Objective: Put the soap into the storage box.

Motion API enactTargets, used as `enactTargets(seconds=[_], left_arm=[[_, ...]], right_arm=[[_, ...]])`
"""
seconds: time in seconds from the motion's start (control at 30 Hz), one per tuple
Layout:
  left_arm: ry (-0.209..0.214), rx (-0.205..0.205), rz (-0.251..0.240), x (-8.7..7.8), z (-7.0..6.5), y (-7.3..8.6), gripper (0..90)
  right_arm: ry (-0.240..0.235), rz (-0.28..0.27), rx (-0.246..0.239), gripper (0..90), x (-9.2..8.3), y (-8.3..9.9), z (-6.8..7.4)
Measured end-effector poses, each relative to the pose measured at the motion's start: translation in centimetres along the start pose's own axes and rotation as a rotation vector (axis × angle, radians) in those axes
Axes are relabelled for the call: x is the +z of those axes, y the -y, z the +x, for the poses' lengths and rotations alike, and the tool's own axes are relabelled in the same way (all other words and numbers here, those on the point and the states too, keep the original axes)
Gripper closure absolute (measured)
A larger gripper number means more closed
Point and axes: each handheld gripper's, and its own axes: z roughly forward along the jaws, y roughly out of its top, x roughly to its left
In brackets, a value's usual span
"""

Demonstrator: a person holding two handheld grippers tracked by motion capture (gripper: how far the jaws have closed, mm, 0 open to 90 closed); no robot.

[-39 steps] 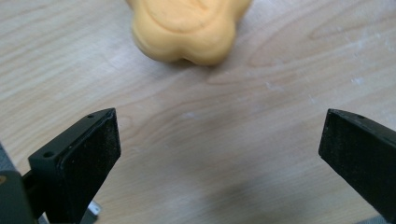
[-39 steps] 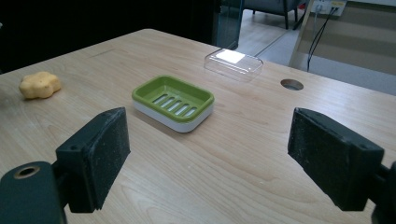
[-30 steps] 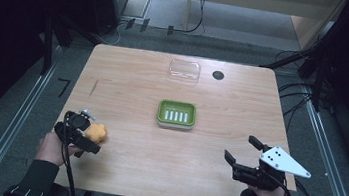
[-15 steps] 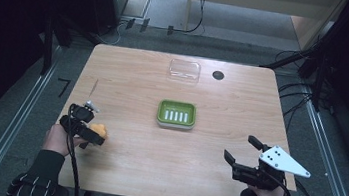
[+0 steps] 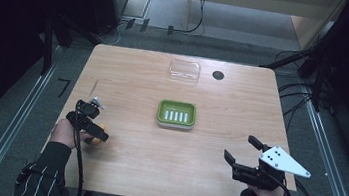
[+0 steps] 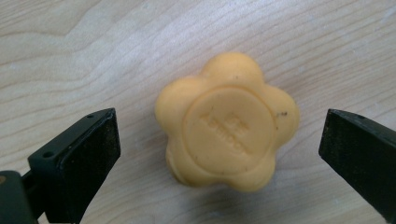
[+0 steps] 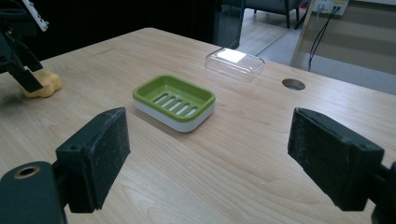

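Left gripper view, flower-shaped soap (image 6: 227, 122) flat, stamped face up, btwn spread tongs (image 6: 219, 154)

Bright, sharp table (image 5: 139, 78); dark surround, perhaps overhead light; soft shadows.

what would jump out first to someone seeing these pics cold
Probably the yellow flower-shaped soap on the wooden table at its near left, lying between the open jaws of the left gripper, untouched. Next, the green soap dish at the table's middle, with a clear lid lying beyond it near the far edge.
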Motion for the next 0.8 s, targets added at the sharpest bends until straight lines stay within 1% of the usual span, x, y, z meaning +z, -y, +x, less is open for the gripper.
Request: enactTargets(seconds=[0.03, 0.13, 0.2, 0.23, 0.37, 0.53, 0.6, 0.8], left_arm=[[-0.001, 0.007, 0.011, 0.1, 0.0, -0.2, 0.0], [-0.005, 0.009, 0.029, 0.3, 0.1, -0.5, 0.0], [-0.015, 0.007, 0.039, 0.4, 0.2, -0.6, 0.0], [-0.013, 0.005, 0.047, 0.5, 0.3, -0.6, 0.0], [-0.002, -0.002, 0.051, 0.7, 0.5, -0.6, 0.0], [-0.007, 0.009, 0.06, 0.8, 0.4, -0.6, 0.0], [-0.016, 0.009, 0.061, 1.0, 0.3, -0.5, 0.1], [-0.023, 0.014, 0.056, 1.2, 0.3, -0.6, 3.9]], right_arm=[[0.001, -0.001, 0.001, 13.5, 0.0, 0.0, 0.0], [0.001, -0.001, 0.001, 13.5, 0.0, 0.0, 0.0], [0.001, -0.001, -0.001, 13.5, 0.0, 0.0, 0.0], [0.001, -0.001, -0.001, 13.5, 0.0, 0.0, 0.0], [0.001, 0.0, 0.003, 13.5, 0.0, 0.0, 0.0], [0.001, -0.002, 0.0, 13.5, 0.0, 0.0, 0.0], [0.002, -0.001, 0.002, 13.5, 0.0, 0.0, 0.0], [0.001, -0.002, 0.003, 13.5, -0.1, 0.0, 0.0]])
